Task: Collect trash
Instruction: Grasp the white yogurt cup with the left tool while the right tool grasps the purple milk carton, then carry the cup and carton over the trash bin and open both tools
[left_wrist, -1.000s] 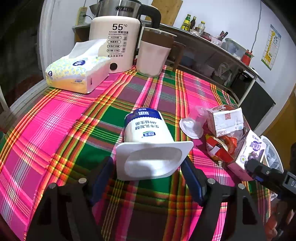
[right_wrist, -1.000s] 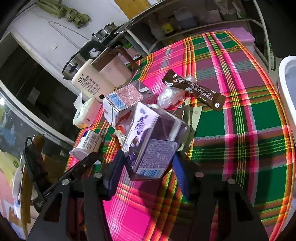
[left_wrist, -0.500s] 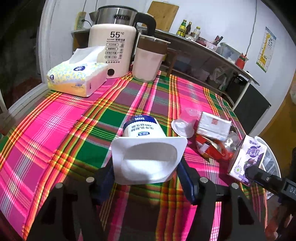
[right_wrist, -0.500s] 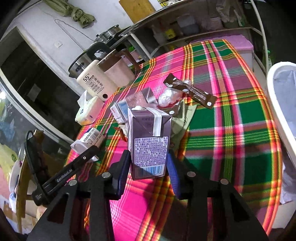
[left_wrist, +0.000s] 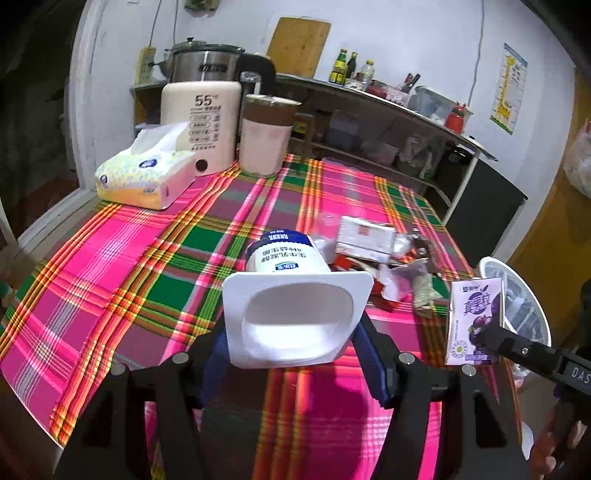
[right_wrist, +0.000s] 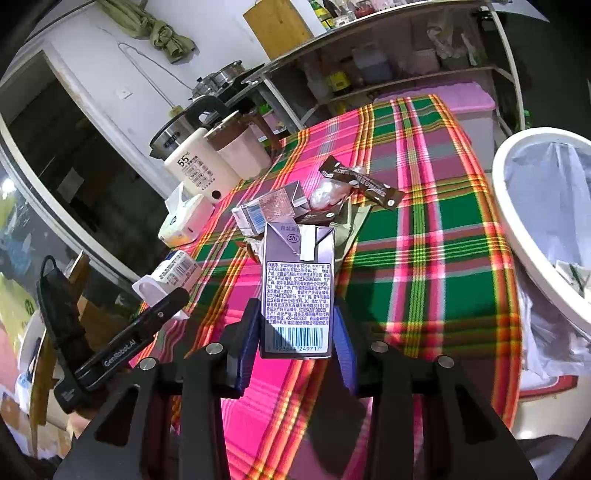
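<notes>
**Two pieces held, bin to the right**

A purple carton (right_wrist: 297, 291) is clamped between the blue pads (right_wrist: 246, 343) of the right gripper (right_wrist: 295, 341), gripped low at the barcode end and held upright above the cloth (right_wrist: 406, 288). A white yogurt cup (left_wrist: 293, 302) is pinched by its square rim in the left gripper (left_wrist: 295, 349), its mouth turned toward the camera and its body pointing away, clear of the table.

The lined bin (right_wrist: 517, 206) stands just past the table's right edge, near the carton. The step in hand is judged to be the carry to that bin. The carton is best taken over the rim before the jaws are opened, since its grip is low and a tilt could slip it. The cup, held only by a thin flange, should be moved gently and kept level.

More litter is left mid-table: a second carton (right_wrist: 271, 210), a brown sachet (right_wrist: 364, 182) and crumpled wrappers (left_wrist: 406, 277). The kettle (left_wrist: 201, 125), mug (left_wrist: 266, 138) and tissues (left_wrist: 147, 173) at the far end are not to be disturbed.
</notes>
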